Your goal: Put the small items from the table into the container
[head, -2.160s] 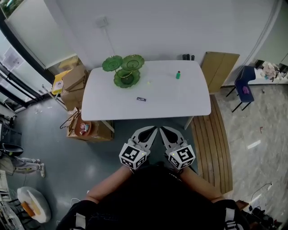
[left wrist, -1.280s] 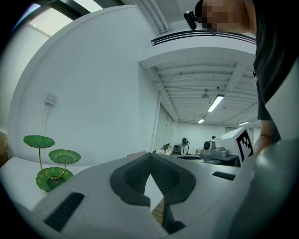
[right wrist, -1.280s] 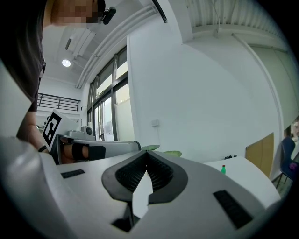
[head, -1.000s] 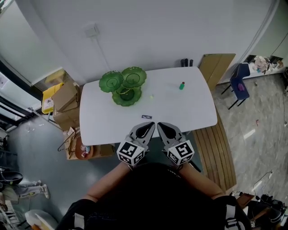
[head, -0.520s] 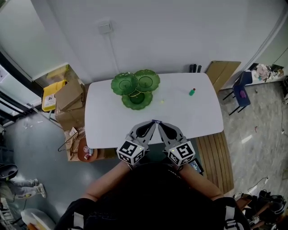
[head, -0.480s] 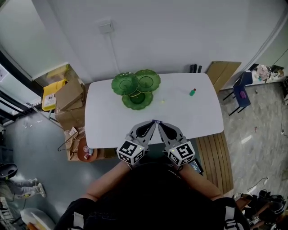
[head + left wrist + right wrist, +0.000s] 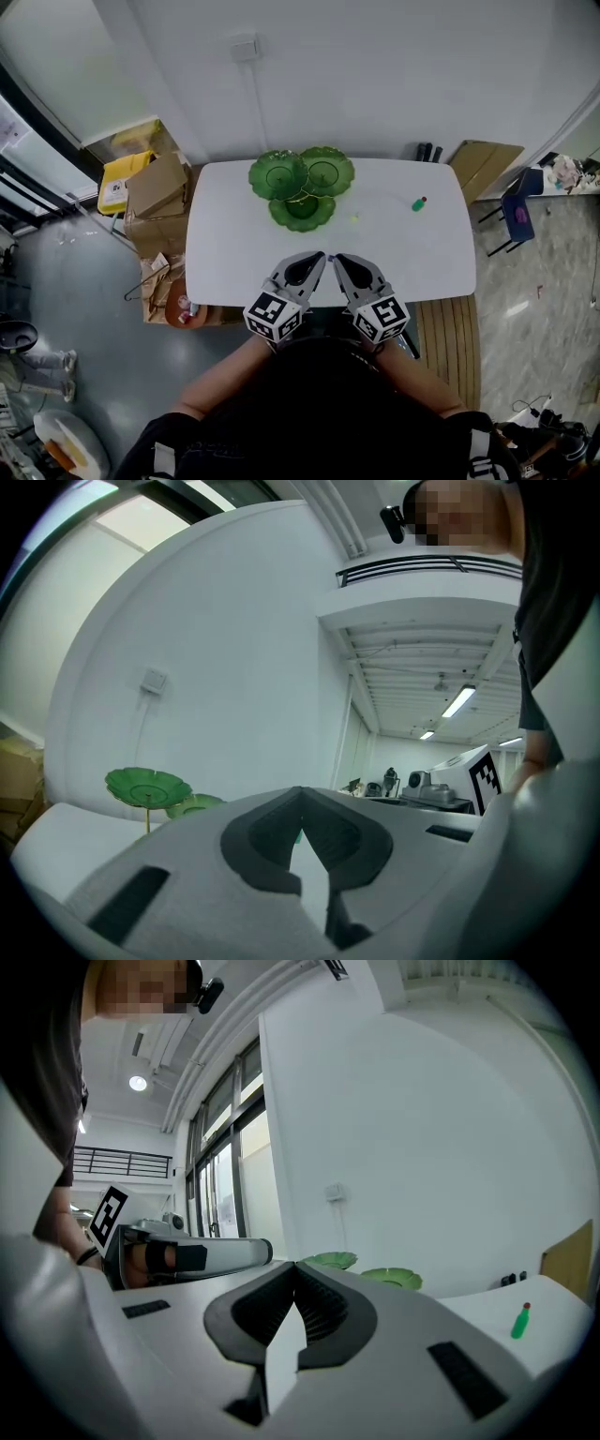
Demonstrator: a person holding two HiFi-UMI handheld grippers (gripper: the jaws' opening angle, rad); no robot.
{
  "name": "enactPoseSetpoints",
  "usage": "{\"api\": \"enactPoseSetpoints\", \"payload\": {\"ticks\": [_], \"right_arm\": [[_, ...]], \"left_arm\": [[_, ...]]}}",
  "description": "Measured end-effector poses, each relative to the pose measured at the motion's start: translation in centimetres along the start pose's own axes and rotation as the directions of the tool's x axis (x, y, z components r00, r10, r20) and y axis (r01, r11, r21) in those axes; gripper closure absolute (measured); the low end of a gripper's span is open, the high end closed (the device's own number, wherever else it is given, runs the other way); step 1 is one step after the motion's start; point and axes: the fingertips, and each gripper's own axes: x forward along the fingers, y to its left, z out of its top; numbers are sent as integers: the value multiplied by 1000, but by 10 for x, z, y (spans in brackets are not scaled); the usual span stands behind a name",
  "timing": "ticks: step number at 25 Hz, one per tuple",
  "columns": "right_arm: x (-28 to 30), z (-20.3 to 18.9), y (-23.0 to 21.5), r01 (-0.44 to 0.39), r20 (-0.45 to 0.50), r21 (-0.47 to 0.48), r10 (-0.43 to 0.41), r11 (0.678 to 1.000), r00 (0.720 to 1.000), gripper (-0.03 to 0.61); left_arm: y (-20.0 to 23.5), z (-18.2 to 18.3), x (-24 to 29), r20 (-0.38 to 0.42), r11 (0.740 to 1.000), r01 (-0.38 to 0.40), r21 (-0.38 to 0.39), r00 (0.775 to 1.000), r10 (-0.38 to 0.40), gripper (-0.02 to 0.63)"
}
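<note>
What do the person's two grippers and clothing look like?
Both the left gripper and the right gripper are light grey, with dark ridged pads inside pointed jaws. Each carries a white cube with black square markers. The person wears a black top.

Table (image 7: 234, 253) — bare white top, open from near edge to mid-depth. Green tiered dish stand (image 7: 302, 183) — upright at far edge, blocks the middle. Small green bottle (image 7: 418, 202) stands far right, well apart. Cardboard boxes (image 7: 155, 183) crowd the left end.

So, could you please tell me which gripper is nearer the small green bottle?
Right. The right gripper is left of the green bottle, toward the person; the left gripper lies farther left.
</note>
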Motion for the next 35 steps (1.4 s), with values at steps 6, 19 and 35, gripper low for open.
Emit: {"api": "enactPoseSetpoints", "payload": {"ticks": [6,19,35], "right_arm": [[21,3,-20,-66,-26,-8,65,998,998,563],[52,-43,-87,-217,-212,-23,207,976,955,558],[66,-208,-121,-385,-547,-43,301,922,781,486]], "left_arm": [[27,6,18,12,997,-77,12,997,77,606],[70,-57,91,-78,995,-95,-43,993,91,606],[97,-175,106,-254,980,-156,-125,960,121,606]]}}
